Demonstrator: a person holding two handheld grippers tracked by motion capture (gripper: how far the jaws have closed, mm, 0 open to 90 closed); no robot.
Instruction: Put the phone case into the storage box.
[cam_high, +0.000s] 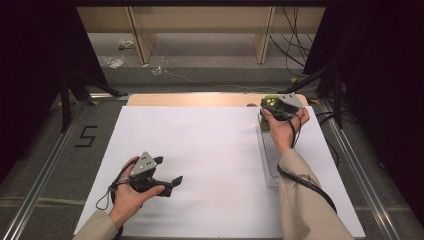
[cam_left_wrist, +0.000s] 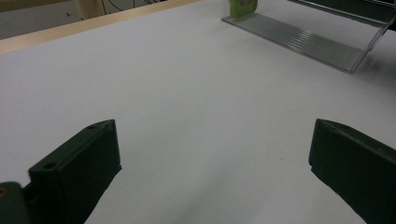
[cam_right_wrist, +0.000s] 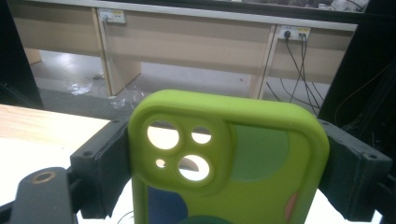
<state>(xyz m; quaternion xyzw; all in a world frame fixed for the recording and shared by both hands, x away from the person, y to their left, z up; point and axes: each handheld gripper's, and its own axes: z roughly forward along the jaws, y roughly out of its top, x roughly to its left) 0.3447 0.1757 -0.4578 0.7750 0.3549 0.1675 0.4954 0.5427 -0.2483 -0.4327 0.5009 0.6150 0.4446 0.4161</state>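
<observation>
A lime-green phone case (cam_right_wrist: 261, 186) with camera cut-outs stands upright between my right gripper's (cam_right_wrist: 224, 163) two black jaws, which press on its two long edges. In the high view that gripper (cam_high: 272, 107) holds the case (cam_high: 270, 102) at the table's far right, over the far end of a clear ridged rack (cam_high: 270, 155). The case's lower part (cam_left_wrist: 243, 7) meets the rack's (cam_left_wrist: 299, 39) end. My left gripper (cam_high: 169, 170) rests low at the front left, jaws wide apart and bare (cam_left_wrist: 215, 158) over the white sheet.
A white sheet (cam_high: 210, 150) covers the table, with a strip of wooden edge (cam_high: 190, 99) at the far side. Black stand legs (cam_high: 75, 90) flank the table. Cables (cam_high: 292, 45) and desk legs lie on the floor beyond. A "5" mark (cam_high: 86, 136) sits at the left.
</observation>
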